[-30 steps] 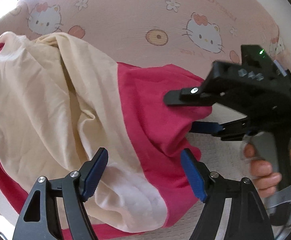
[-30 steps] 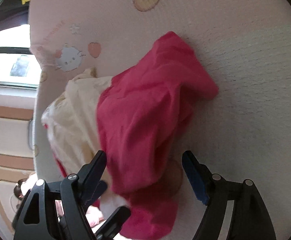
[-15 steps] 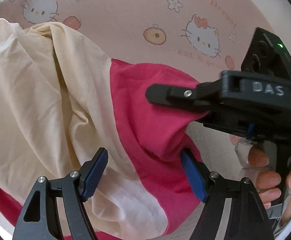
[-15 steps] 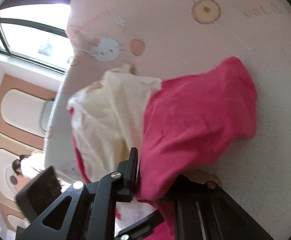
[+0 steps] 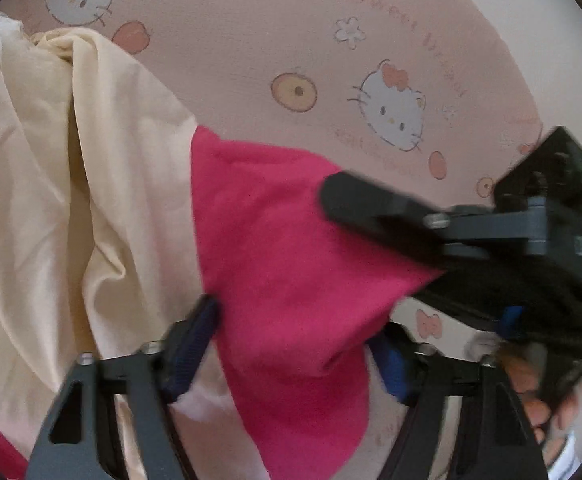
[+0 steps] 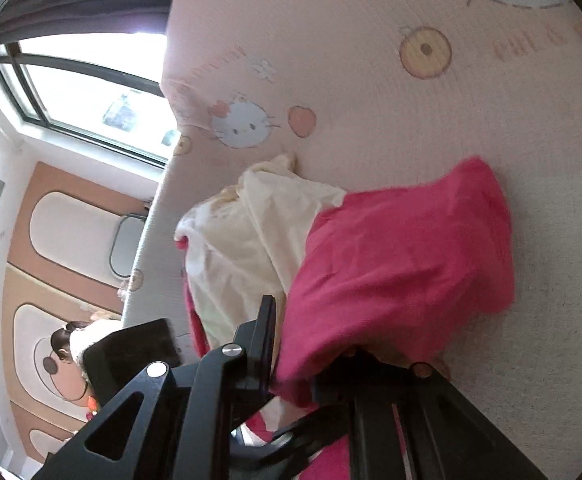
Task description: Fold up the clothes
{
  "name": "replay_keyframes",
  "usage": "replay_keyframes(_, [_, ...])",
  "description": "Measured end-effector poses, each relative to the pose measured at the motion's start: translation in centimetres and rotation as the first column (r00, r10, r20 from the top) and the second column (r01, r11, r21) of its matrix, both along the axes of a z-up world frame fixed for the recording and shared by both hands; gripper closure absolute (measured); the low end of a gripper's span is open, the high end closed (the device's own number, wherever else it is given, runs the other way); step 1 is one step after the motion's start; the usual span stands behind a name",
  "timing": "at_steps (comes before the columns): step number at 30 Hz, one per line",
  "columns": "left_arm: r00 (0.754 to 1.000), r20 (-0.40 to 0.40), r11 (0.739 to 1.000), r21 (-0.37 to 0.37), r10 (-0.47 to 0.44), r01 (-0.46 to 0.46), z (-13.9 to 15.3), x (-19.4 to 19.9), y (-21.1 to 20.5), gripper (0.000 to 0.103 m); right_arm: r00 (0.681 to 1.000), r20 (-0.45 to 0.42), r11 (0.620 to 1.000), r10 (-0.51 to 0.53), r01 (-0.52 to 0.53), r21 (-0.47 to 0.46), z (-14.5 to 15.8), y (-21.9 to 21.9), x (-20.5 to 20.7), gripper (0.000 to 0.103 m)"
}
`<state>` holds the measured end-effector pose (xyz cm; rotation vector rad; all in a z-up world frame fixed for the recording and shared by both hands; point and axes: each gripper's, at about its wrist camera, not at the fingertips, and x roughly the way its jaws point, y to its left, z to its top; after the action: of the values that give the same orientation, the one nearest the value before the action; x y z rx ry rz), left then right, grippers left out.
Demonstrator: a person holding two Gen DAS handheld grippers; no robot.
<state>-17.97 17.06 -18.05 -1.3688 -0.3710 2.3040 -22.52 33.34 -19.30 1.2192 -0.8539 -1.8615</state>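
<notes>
A garment with a pink part (image 5: 283,240) and a cream part (image 5: 51,160) lies bunched on a pink cartoon-cat bed sheet (image 5: 251,40). My left gripper (image 5: 295,340) straddles a raised pink fold. Its jaws are closing, with the blue pads (image 5: 195,340) still at the fold's sides. The right gripper (image 5: 423,272) comes in from the right, shut on the pink edge and holding it up off the sheet. In the right wrist view the right gripper (image 6: 295,376) pinches the pink cloth (image 6: 403,264), and the cream part (image 6: 251,240) hangs behind it.
A hand (image 5: 531,404) holds the right gripper's handle. The bed's edge (image 6: 147,240) runs down the left of the right wrist view, with a window (image 6: 91,92) and a padded wall panel (image 6: 71,232) beyond. A dark-haired figure (image 6: 67,344) sits past that edge. Bare sheet (image 6: 551,360) lies to the right.
The right gripper closed on the pink edge and lifted it, drawing the cloth taut. The left gripper moved in closer around the pink fold.
</notes>
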Motion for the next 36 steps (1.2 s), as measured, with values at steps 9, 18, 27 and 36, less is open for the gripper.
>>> replay_keyframes(9, [0.998,-0.069,0.991,-0.129,0.012,-0.021,0.7,0.3,-0.5,0.090,0.996,0.080,0.999,-0.038,0.036,0.028,-1.1,1.6,-0.3,0.060])
replay_keyframes(18, [0.997,-0.038,0.991,-0.115,0.071,-0.075,0.5,0.5,-3.9,0.090,0.936,0.307,0.985,-0.174,0.167,0.048,-6.0,3.0,-2.0,0.030])
replay_keyframes(27, [0.998,-0.037,0.983,-0.175,0.046,-0.052,0.5,0.5,-4.0,0.090,0.967,0.208,0.973,-0.149,0.106,0.205,-6.4,-0.5,-3.0,0.091])
replay_keyframes(36, [0.997,-0.050,0.988,-0.148,-0.059,0.051,1.8,2.1,-0.7,0.090,0.983,-0.133,0.796,-0.122,0.178,0.579,-1.1,0.5,-1.3,0.096])
